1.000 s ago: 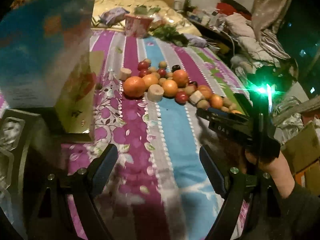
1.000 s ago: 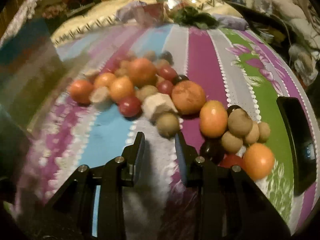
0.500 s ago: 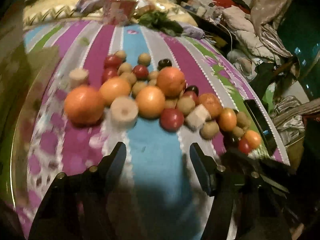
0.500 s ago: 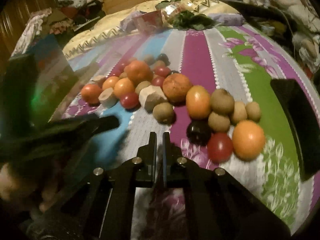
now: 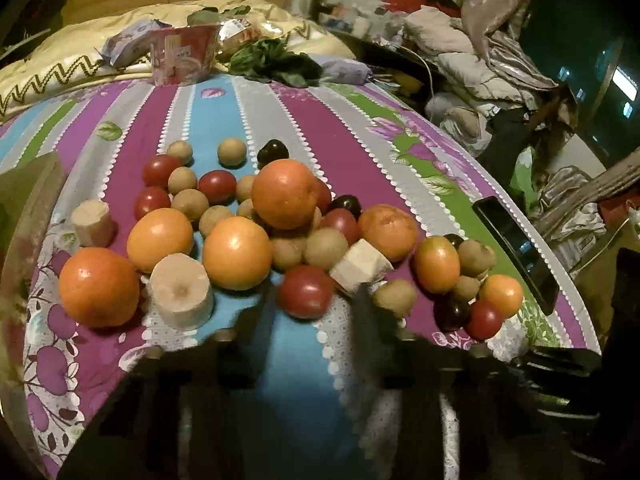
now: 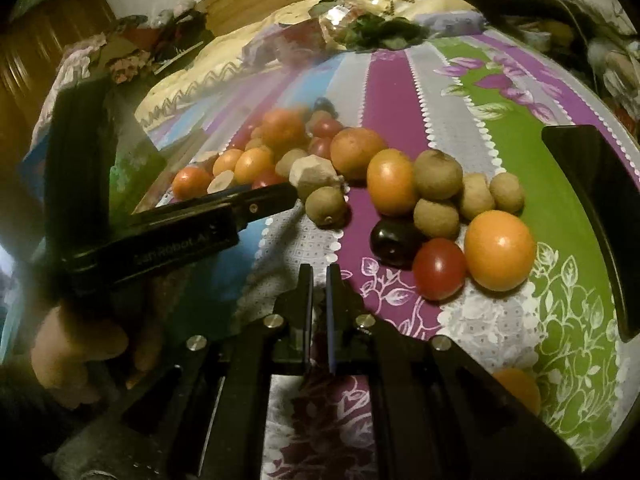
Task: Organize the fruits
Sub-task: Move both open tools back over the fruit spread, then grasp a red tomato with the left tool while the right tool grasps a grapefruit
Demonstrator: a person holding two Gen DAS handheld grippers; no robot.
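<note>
While both tongs (image 6: pixel 319 280) close empty, a phone (image 6: pixel 600 216) flanks the fruit pile (image 5: pixel 256 232).

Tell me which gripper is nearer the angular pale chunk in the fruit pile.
Left. The left gripper is right beside the pale chunk, on its near left; the right gripper is farther back, over the cloth in front of the fruit.
</note>
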